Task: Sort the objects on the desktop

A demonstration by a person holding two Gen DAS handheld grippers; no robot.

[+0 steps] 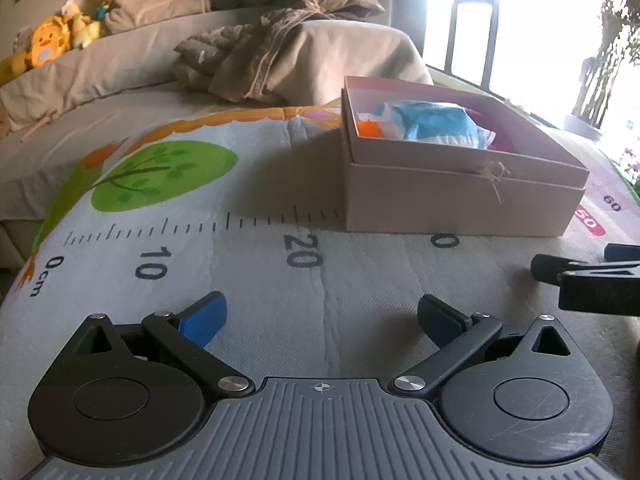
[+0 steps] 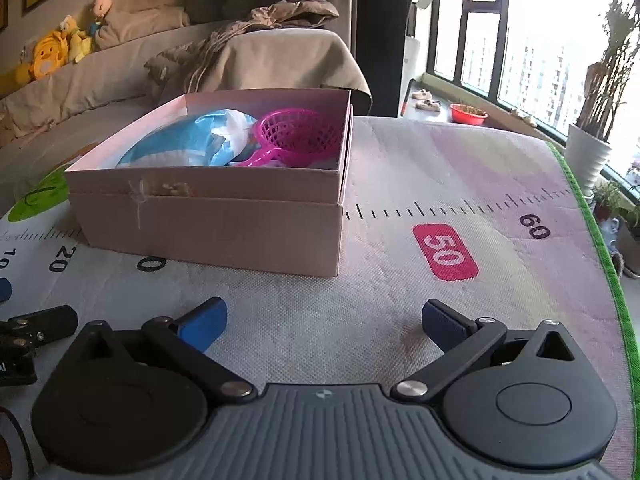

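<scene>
An open beige cardboard box [image 1: 456,200] stands on a printed mat with a ruler scale [image 1: 224,264]. In it lie a blue-and-white plastic pack [image 1: 434,122], an orange item [image 1: 370,128] and a magenta mesh scoop [image 2: 298,134]. The box also shows in the right wrist view [image 2: 216,228], with the pack [image 2: 188,146] beside the scoop. My left gripper [image 1: 320,316] is open and empty, low over the mat in front of the box. My right gripper [image 2: 324,320] is open and empty, in front of the box's right corner. Each gripper shows at the edge of the other's view.
A sofa with a brown jacket [image 1: 276,44] and plush toys [image 1: 60,40] stands behind the mat. Windows and potted plants [image 2: 596,120] are at the right. The mat's green edge [image 2: 600,264] runs along the right side. A red bowl [image 2: 468,114] sits on the sill.
</scene>
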